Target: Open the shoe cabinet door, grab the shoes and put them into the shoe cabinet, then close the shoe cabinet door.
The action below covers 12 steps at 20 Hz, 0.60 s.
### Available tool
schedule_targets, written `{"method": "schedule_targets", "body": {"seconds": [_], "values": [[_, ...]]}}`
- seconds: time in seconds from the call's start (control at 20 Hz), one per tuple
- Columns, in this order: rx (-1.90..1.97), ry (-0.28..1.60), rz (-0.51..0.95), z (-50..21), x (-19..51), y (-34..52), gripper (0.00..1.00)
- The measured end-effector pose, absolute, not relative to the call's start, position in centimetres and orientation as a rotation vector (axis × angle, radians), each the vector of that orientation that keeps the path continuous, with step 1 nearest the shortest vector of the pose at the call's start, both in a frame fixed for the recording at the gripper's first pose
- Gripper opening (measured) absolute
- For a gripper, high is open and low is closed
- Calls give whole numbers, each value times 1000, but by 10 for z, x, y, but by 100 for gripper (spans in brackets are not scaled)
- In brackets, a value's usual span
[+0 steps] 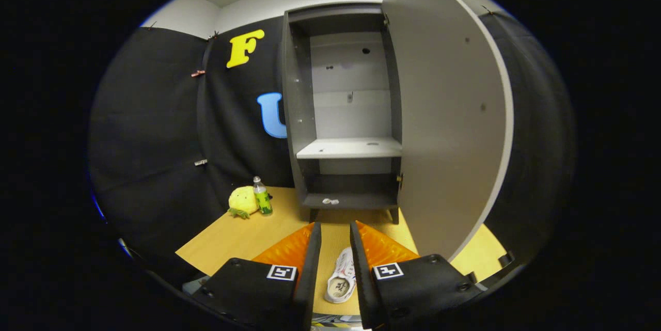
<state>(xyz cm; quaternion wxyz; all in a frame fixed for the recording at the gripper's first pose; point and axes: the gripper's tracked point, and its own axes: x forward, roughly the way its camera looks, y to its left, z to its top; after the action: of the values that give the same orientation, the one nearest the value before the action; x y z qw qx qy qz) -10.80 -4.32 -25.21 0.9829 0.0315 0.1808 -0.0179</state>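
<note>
The dark grey shoe cabinet (304,114) stands on the wooden table (232,240), beyond my fingers. Its light grey door (444,129) is swung wide open to the right. Inside are a white middle shelf (348,148) and a dark bottom shelf (351,201) with a small white item (330,201) on it. One white shoe (341,277) lies on the table, seen in the gap between my fingers, its opening facing up. My gripper (334,233) is open with a narrow gap. Bare wood shows between the left finger (311,258) and the shoe, which sits against the right finger (360,264).
A yellow plush toy (242,201) and a small green-labelled bottle (262,196) stand on the table left of the cabinet, against the black cloth wall. The open door's edge reaches close to the right finger.
</note>
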Motion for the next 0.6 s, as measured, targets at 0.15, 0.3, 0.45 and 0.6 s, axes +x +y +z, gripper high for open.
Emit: {"method": "schedule_targets", "body": {"seconds": [0.15, 0.3, 0.45, 0.6], "values": [[112, 477, -81, -316, -104, -26, 40], [115, 550, -147, -370, -105, -25, 39], [132, 633, -223, -431, -107, -34, 39], [153, 705, -279, -478, -103, -37, 40]]}}
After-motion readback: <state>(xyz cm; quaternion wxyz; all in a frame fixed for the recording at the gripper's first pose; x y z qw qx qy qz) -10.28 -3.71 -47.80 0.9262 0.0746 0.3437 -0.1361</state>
